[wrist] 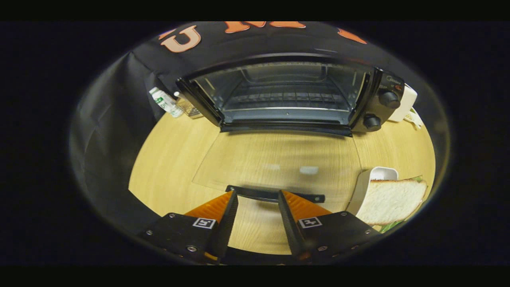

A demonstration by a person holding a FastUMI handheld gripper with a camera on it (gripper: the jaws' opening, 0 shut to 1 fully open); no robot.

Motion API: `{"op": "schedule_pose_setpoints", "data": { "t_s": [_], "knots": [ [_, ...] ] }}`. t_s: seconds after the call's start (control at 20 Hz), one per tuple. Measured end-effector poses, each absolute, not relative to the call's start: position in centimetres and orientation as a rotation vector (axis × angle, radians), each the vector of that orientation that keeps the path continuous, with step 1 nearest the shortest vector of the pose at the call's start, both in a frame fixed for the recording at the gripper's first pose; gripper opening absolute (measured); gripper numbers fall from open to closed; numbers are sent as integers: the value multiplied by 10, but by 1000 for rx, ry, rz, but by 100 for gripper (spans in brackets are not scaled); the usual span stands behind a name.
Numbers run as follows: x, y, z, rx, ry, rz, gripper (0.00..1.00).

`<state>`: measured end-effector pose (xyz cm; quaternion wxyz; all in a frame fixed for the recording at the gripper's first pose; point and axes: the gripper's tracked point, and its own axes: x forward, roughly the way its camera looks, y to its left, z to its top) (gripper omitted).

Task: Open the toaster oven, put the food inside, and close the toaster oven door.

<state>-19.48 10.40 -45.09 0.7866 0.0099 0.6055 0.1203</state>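
Toaster oven [287, 93] at the far side of the wooden worktop [167, 159], in front of the black cloth wall, its cavity exposed with a wire rack [285, 97] visible inside and two knobs [388, 99] on the right-hand panel. Glass door [279, 159] swung fully down, lying flat over the worktop, wood grain showing through the pane. Door handle [275, 195] at the near edge, just ahead of the tongs [257, 195] and crossing the gap between their tips. Tongs released, fingers spread apart, gripping nothing; contact with the handle impossible to judge. Sandwich [392, 199] of white bread with a hint of green at its edges on a white plate [360, 189] to the right of the fingers, beside the open door. Small white bottle [165, 101] with green label to the left of the oven, near the wall. White object [406, 105] behind the oven's right side.
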Motion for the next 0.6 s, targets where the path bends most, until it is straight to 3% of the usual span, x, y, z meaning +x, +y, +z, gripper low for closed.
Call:
{"op": "schedule_pose_setpoints", "data": {
  "t_s": [0.35, 0.6],
  "knots": [
    [-182, 95, -447, 137, 1299, 225, 61],
    [-168, 58, -398, 164, 1178, 209, 76]
  ]
}}
